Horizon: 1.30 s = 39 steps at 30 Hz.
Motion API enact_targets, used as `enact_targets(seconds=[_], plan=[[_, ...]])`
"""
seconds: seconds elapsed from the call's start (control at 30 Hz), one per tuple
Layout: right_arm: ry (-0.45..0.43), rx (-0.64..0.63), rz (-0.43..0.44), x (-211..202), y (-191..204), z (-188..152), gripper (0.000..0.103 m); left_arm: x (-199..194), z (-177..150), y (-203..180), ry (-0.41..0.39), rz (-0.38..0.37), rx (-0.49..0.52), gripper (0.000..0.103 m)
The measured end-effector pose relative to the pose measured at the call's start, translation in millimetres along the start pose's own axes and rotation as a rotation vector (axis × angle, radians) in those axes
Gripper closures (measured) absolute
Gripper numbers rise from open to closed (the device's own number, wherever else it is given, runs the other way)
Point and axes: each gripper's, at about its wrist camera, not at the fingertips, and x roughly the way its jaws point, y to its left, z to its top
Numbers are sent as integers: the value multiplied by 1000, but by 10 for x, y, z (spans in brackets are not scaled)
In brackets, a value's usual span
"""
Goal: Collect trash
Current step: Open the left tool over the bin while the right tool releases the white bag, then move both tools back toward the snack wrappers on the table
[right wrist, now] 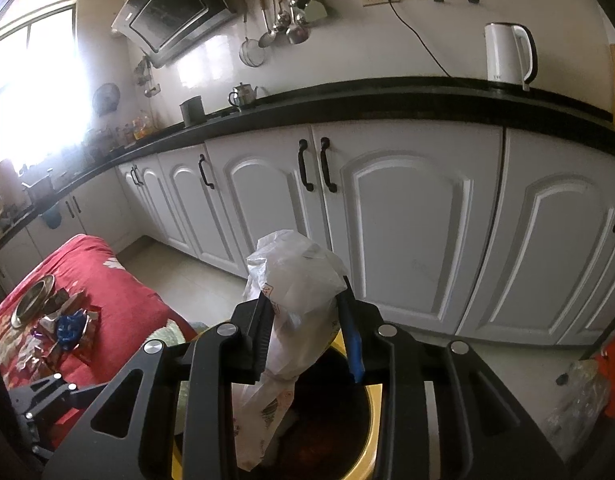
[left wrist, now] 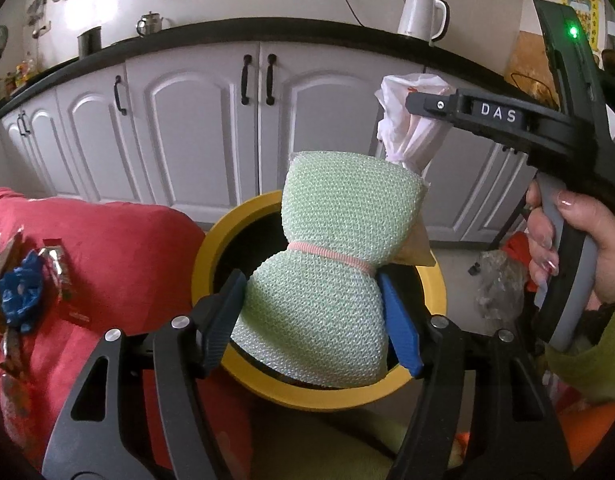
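Observation:
My left gripper [left wrist: 311, 312] is shut on a pale green mesh sponge [left wrist: 331, 248] with a pink band, held over the open mouth of a yellow-rimmed trash bin [left wrist: 211, 248]. My right gripper [right wrist: 307, 336] is shut on a crumpled white plastic bag [right wrist: 291, 280] and holds it above the same bin [right wrist: 373, 412]. In the left wrist view the right gripper [left wrist: 427, 106] sits up and to the right, with the bag [left wrist: 407, 120] in it. Loose wrappers [left wrist: 27, 276] lie on a red cloth to the left.
The red-covered surface [left wrist: 127, 248] lies left of the bin, with a metal plate [right wrist: 31, 298] and wrappers [right wrist: 67, 328] on it. White cabinets [right wrist: 407, 220] under a black counter stand behind. A clear plastic bag [right wrist: 579, 400] lies on the floor at right.

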Motion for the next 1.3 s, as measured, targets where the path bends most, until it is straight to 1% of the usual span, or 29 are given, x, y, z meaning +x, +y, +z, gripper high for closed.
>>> enact_targets(seconds=[0.1, 0.13, 0.2, 0.23, 0.33, 0.5, 0.67, 0.73, 0.8, 0.9, 1.0, 1.3], plan=[[8, 29, 14, 32, -41, -1, 69, 53, 3, 7, 5, 11, 0, 42], [11, 36, 19, 41, -52, -1, 66, 65, 5, 11, 9, 8, -4, 40], [17, 61, 27, 53, -85, -7, 61, 73, -4, 32, 12, 6, -10, 36], [19, 68, 29, 58, -95, -8, 60, 72, -7, 30, 11, 4, -8, 35], [27, 75, 32, 66, -94, -14, 59, 64, -10, 31, 5, 12, -7, 25], [22, 75, 44, 54, -73, -3, 54, -12, -34, 57, -7, 26, -29, 17], [22, 65, 60, 40, -14, -6, 51, -124, -29, 130, -25, 39, -63, 16], [25, 64, 66, 34, 3, -11, 48, -156, -25, 155, -31, 47, -75, 16], [27, 58, 68, 25, 18, -14, 47, -195, -21, 185, -39, 55, -90, 13], [27, 48, 78, 5, 63, -1, 46, -274, -14, 230, -58, 67, -107, 13], [21, 34, 86, -43, 116, 8, 42, -358, -12, 277, -75, 84, -118, 11], [11, -21, 127, -175, 356, 49, 35, -611, -11, 421, -129, 136, -154, 11]])
